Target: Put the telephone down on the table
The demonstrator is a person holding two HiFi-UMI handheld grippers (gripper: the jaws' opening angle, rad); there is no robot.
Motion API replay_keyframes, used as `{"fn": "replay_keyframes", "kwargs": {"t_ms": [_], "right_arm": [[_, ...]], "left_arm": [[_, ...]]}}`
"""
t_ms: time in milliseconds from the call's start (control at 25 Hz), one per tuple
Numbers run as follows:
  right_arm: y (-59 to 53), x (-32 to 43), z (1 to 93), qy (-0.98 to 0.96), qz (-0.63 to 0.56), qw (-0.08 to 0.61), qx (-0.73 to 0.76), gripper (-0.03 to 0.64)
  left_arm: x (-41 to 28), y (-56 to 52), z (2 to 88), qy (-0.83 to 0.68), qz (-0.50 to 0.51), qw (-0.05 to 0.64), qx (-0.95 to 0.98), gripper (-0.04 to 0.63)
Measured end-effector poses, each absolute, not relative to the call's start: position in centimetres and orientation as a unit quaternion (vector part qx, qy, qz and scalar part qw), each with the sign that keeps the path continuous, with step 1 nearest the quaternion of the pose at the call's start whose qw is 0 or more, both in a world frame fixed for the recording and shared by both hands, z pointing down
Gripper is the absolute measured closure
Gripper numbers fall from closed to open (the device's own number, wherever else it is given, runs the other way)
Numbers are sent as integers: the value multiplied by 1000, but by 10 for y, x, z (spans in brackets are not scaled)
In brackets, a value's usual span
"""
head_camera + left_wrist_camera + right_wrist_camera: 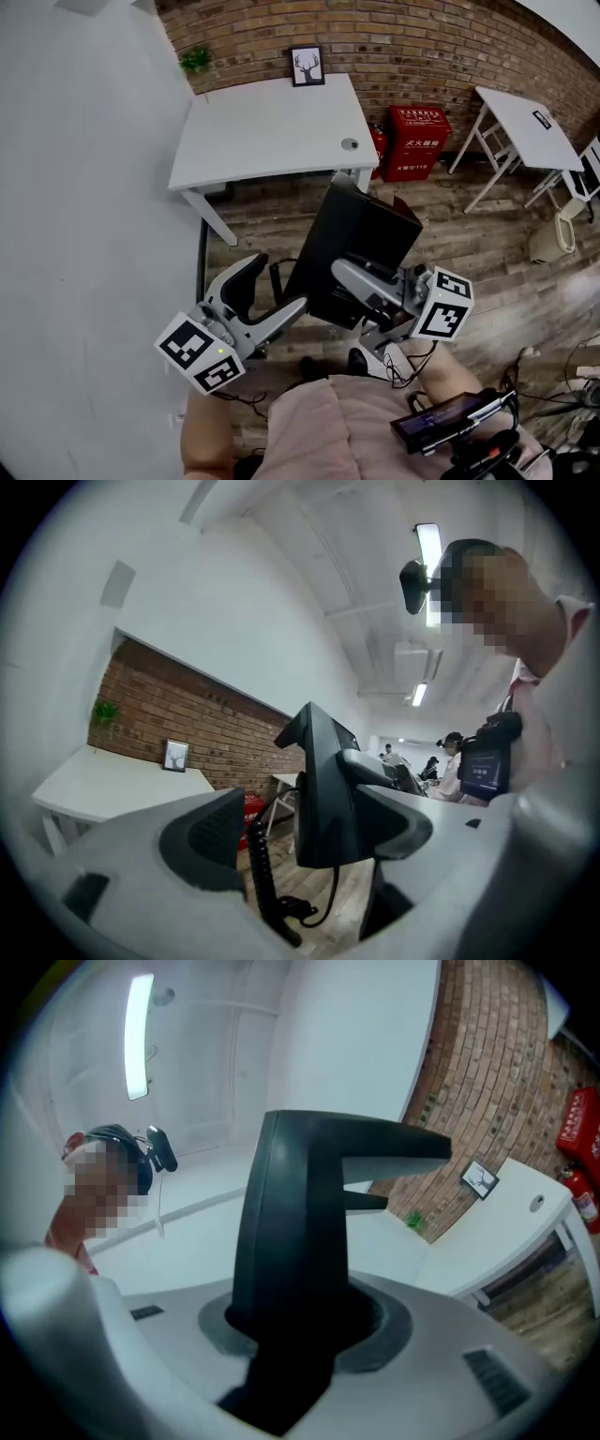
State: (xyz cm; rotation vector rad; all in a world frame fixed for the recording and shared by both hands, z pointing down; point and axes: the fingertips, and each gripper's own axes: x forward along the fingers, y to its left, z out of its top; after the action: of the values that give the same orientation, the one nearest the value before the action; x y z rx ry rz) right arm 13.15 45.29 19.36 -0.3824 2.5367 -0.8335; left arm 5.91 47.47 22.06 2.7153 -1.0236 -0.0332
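Note:
The black telephone (361,234) hangs in the air over the wooden floor, in front of the white table (272,127). My right gripper (361,305) is shut on it, and in the right gripper view the telephone (300,1213) fills the space between the jaws. From the left, my left gripper (277,295) stands open around the set. In the left gripper view the telephone (323,789) lies against the right finger, while the left pad (202,841) is apart from it. The coiled cord (258,864) hangs in that gap.
On the table stand a framed deer picture (307,66) and a small plant (195,61), near the brick wall. A red fire-extinguisher box (412,141) sits on the floor at the right. A second white table (520,122) stands further right.

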Motion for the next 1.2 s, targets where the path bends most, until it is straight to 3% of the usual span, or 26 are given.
{"fn": "replay_keyframes", "kwargs": {"t_ms": [520,640,720,1200], "right_arm": [[472,67,203,937,-298,164,-77,457],[474,58,203,937,-305,155,-67,457],[477,55,204,938,-310,146,-55,457],[475,39,226,934,-336,114,-47,456]], "left_arm": [[45,491,263,-212,48,185,958,216],[48,499,264,-180,56,205,961,251],[53,507,264,-158,67,210,963,319],[47,513,284,-114,104,243,958,359]]}}
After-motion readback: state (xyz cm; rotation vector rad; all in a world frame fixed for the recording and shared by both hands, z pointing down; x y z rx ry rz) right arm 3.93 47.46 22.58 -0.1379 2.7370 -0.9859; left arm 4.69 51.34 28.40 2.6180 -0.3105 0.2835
